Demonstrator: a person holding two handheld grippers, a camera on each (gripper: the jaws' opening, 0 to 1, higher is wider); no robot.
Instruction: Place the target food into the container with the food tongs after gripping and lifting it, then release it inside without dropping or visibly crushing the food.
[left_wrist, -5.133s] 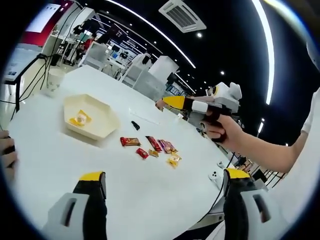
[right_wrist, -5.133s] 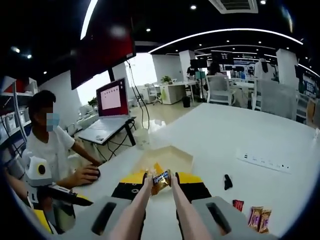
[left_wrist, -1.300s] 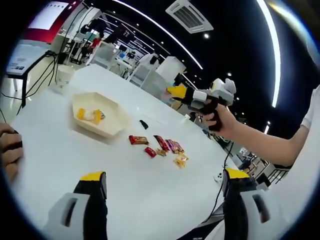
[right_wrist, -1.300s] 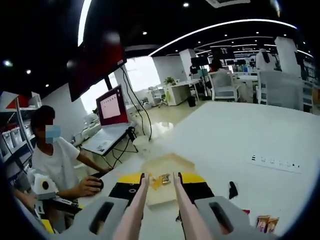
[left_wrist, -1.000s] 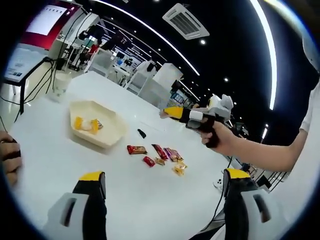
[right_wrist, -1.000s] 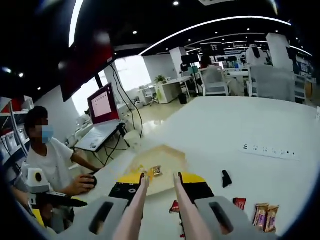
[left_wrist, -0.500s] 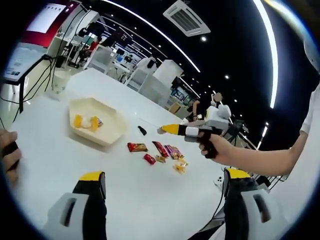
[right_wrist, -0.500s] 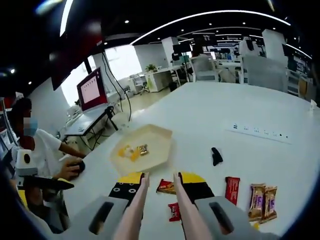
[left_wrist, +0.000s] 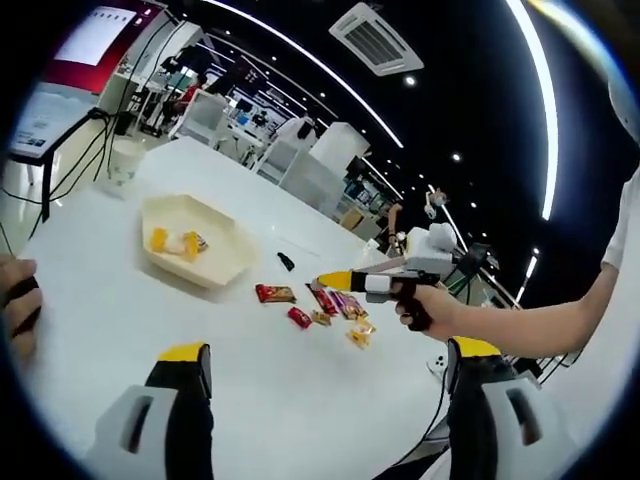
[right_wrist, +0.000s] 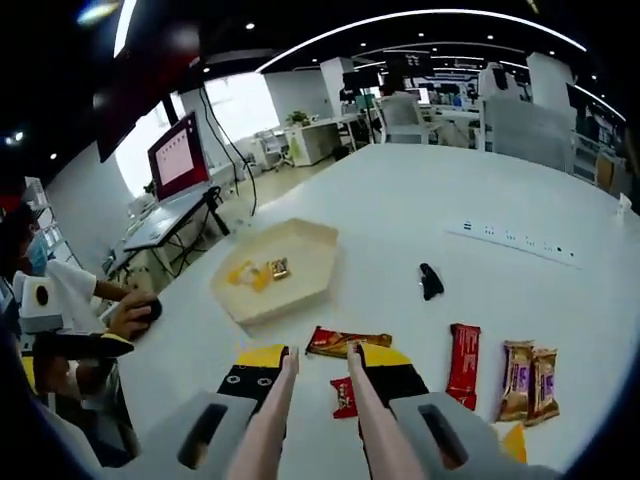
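A cream hexagonal tray holds yellow pieces and a small brown wrapped snack; the left gripper view has the tray at centre left. My right gripper carries pale food tongs whose tips stand apart with nothing between them. It hovers over a long red snack bar and a small red packet. From the left gripper view, the right gripper points at the loose snacks. My left gripper hangs wide open above bare table.
More wrapped snacks lie to the right: a red bar, two brown packets. A small black object and a white power strip sit farther back. A seated person's hand rests at the table's left edge.
The right gripper has swung from above the tray down toward the loose snacks. The snack held in the tongs five seconds ago now lies in the tray.
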